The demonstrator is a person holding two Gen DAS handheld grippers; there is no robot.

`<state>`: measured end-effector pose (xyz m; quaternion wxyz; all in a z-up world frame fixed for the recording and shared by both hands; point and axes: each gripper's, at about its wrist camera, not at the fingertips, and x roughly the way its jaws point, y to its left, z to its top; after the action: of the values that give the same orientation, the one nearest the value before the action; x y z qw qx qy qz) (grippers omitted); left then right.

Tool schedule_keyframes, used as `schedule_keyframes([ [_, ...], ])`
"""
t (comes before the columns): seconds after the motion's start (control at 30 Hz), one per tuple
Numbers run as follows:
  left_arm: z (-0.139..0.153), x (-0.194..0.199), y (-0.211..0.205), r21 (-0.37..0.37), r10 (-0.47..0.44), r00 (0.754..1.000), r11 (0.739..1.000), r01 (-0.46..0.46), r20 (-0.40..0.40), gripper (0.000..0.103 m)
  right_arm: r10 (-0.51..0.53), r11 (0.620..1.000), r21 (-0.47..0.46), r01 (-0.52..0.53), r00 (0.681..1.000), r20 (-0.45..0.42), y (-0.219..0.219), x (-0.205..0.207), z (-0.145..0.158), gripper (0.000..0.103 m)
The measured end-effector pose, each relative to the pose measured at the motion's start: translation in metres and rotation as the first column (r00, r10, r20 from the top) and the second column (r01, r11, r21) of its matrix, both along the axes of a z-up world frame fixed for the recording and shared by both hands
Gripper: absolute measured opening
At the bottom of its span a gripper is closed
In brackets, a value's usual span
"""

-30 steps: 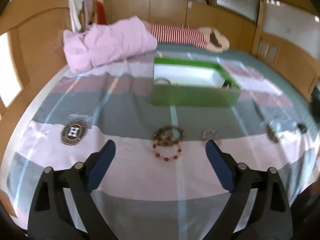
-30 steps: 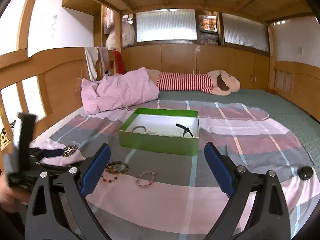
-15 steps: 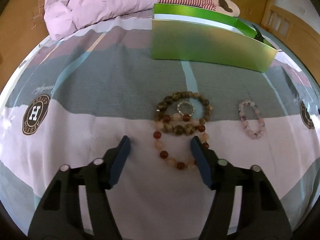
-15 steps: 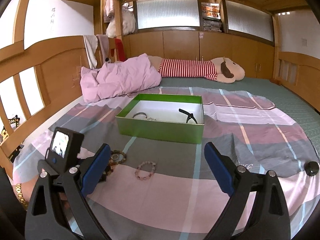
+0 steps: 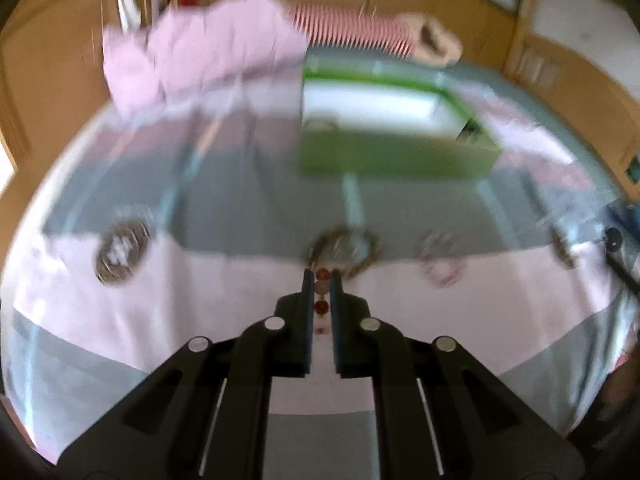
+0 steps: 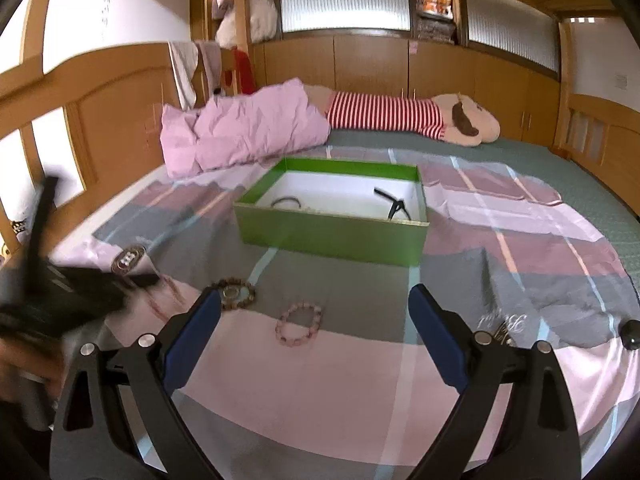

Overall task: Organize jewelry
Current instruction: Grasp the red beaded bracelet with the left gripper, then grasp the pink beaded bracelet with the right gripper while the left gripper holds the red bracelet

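Bare bedspread under right gripper; pink bracelet ahead, green box blocks beyond.

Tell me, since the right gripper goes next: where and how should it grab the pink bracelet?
Grip the near arc of the pink bracelet, coming from above with one finger inside the ring and one outside. It lies flat on the bedspread, clear of the brown bracelet, so a side approach would likely only push it. The right gripper is already open.

Green box with white inside, pink-and-grey plaid sheet, pink quilt, red-striped plush
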<state>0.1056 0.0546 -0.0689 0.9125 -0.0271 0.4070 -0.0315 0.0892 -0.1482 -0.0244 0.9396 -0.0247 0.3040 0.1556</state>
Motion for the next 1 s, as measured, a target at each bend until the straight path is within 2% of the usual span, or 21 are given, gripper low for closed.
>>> schedule_keyframes([
  [0.1, 0.049, -0.030, 0.001, -0.016, -0.014, 0.990, 1.000, 0.017, 0.143, 0.008, 0.007, 0.999, -0.040, -0.010, 0.998, -0.060, 0.014, 0.012, -0.019, 0.092],
  [0.17, 0.068, -0.045, 0.005, -0.042, 0.000, 0.976, 0.999, 0.009, 0.217, 0.008, 0.002, 0.997, -0.076, -0.012, 0.993, -0.122, 0.024, 0.026, -0.037, 0.092],
  [0.23, 0.076, -0.049, 0.007, -0.078, 0.012, 0.968, 0.997, 0.008, 0.249, 0.008, -0.011, 0.996, -0.089, -0.005, 0.983, -0.183, 0.034, 0.041, -0.055, 0.092],
  [0.43, 0.078, -0.043, 0.006, -0.074, -0.013, 0.966, 0.997, 0.033, 0.260, 0.008, -0.047, 0.995, -0.098, 0.019, 0.958, -0.283, 0.056, 0.079, -0.097, 0.091],
  [0.47, 0.080, -0.043, 0.006, -0.074, -0.013, 0.966, 0.997, 0.033, 0.260, 0.008, -0.043, 0.995, -0.098, 0.016, 0.957, -0.286, 0.061, 0.083, -0.104, 0.085],
  [0.5, 0.080, -0.042, 0.007, -0.077, -0.009, 0.965, 0.997, 0.030, 0.262, 0.008, -0.038, 0.994, -0.111, 0.005, 0.955, -0.294, 0.065, 0.087, -0.112, 0.068],
  [0.53, 0.080, -0.041, 0.009, -0.083, -0.006, 0.965, 0.996, 0.029, 0.263, 0.008, -0.040, 0.992, -0.124, 0.004, 0.957, -0.287, 0.067, 0.087, -0.114, 0.057],
  [0.57, 0.080, -0.040, 0.010, -0.087, -0.005, 0.965, 0.996, 0.029, 0.261, 0.008, -0.037, 0.993, -0.120, 0.005, 0.962, -0.270, 0.068, 0.087, -0.112, 0.041],
  [0.6, 0.081, -0.039, 0.011, -0.087, -0.002, 0.965, 0.996, 0.026, 0.263, 0.008, -0.025, 0.994, -0.113, -0.005, 0.964, -0.265, 0.069, 0.086, -0.109, 0.011],
  [0.63, 0.081, -0.039, 0.012, -0.087, -0.001, 0.964, 0.996, 0.025, 0.264, 0.008, -0.007, 0.994, -0.108, -0.022, 0.966, -0.257, 0.069, 0.085, -0.104, 0.008],
  [0.8, 0.083, -0.040, 0.013, -0.095, 0.002, 0.962, 0.995, 0.025, 0.274, 0.008, 0.009, 0.998, -0.056, -0.020, 0.981, -0.196, 0.059, 0.071, -0.079, 0.008],
  [0.9, 0.086, -0.042, 0.012, -0.097, -0.001, 0.959, 0.995, 0.030, 0.284, 0.008, 0.039, 0.999, -0.006, -0.040, 0.991, -0.129, 0.051, 0.052, -0.046, 0.008],
  [1.0, 0.088, -0.044, 0.010, -0.098, -0.005, 0.957, 0.995, 0.035, 0.289, 0.008, 0.075, 0.997, 0.025, -0.075, 0.997, -0.026, 0.040, 0.025, -0.001, 0.008],
])
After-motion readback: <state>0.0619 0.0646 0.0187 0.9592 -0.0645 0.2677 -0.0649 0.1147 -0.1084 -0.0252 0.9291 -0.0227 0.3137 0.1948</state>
